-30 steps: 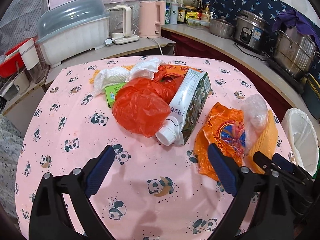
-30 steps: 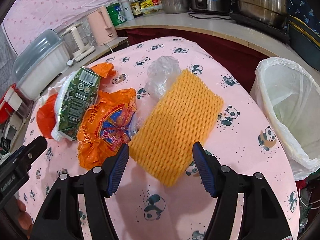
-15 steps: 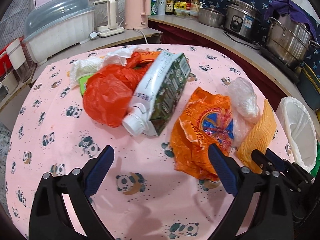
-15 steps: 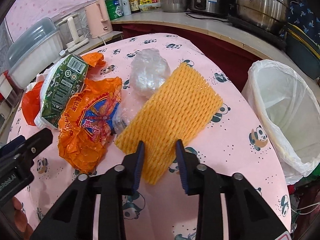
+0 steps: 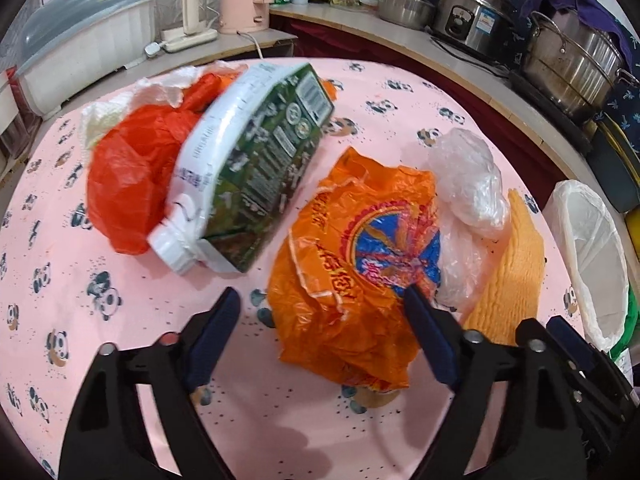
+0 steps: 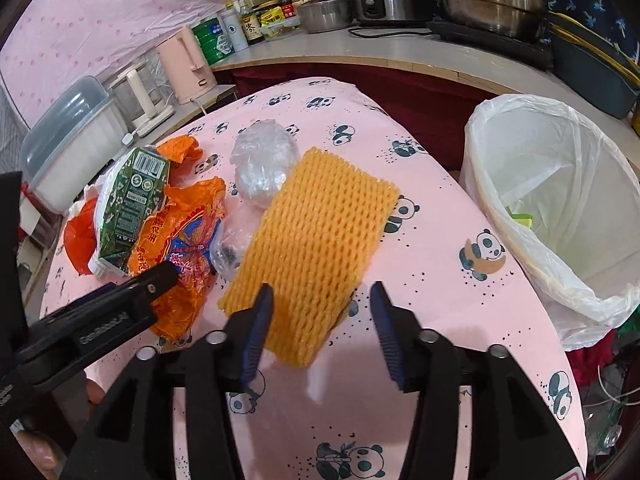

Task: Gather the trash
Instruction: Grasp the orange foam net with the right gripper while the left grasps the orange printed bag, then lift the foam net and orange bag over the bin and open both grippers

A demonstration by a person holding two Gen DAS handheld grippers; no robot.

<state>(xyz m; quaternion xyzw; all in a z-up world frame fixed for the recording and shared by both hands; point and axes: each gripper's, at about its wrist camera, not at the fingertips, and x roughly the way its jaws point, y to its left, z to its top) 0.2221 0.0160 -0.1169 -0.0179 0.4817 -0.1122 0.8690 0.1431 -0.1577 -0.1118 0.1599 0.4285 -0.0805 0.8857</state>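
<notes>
A round table is covered by a pink cloth printed with pandas. On it are laid a red plastic bag, a green and white carton leaned against that bag, white crumpled paper behind them, an orange printed bag, crumpled clear plastic and a yellow foam net, the last three touching one another.
</notes>
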